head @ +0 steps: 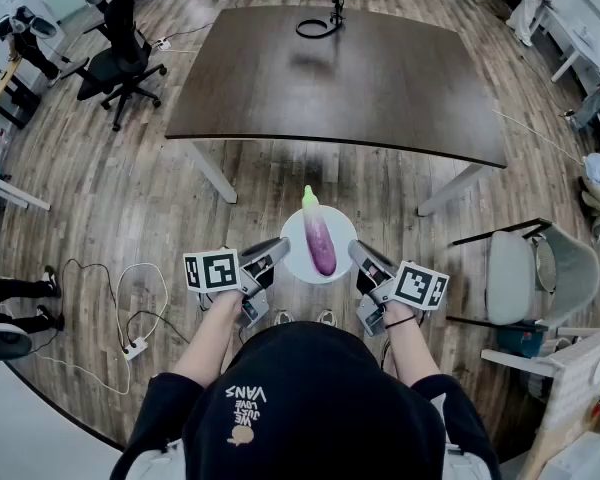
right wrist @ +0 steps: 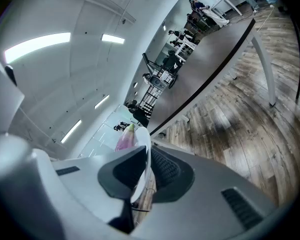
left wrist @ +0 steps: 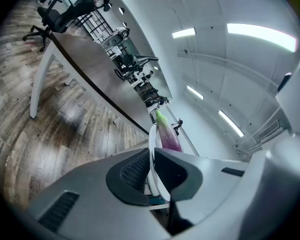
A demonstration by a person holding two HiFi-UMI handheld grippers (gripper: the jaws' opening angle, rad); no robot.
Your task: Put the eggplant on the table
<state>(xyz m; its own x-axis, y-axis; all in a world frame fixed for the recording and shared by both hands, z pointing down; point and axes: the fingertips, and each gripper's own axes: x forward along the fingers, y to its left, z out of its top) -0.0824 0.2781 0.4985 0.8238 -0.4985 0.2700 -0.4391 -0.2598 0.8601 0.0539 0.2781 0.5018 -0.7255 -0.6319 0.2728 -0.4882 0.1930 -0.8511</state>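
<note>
A purple eggplant [head: 320, 243] with a green stem end lies on a round white plate [head: 293, 239], carried in the air over the wooden floor, short of the dark table [head: 380, 78]. My left gripper [head: 276, 255] is shut on the plate's left rim and my right gripper [head: 358, 256] is shut on its right rim. In the left gripper view the plate's edge [left wrist: 152, 149] runs between the pads with the eggplant [left wrist: 167, 135] beyond. The right gripper view shows the plate's rim [right wrist: 146, 149] pinched likewise, the eggplant [right wrist: 125, 138] behind it.
The table carries a coiled black cable [head: 318, 26] at its far edge. A black office chair [head: 115, 63] stands far left, a grey chair [head: 540, 273] at the right. A power strip with cables [head: 135, 346] lies on the floor to the left.
</note>
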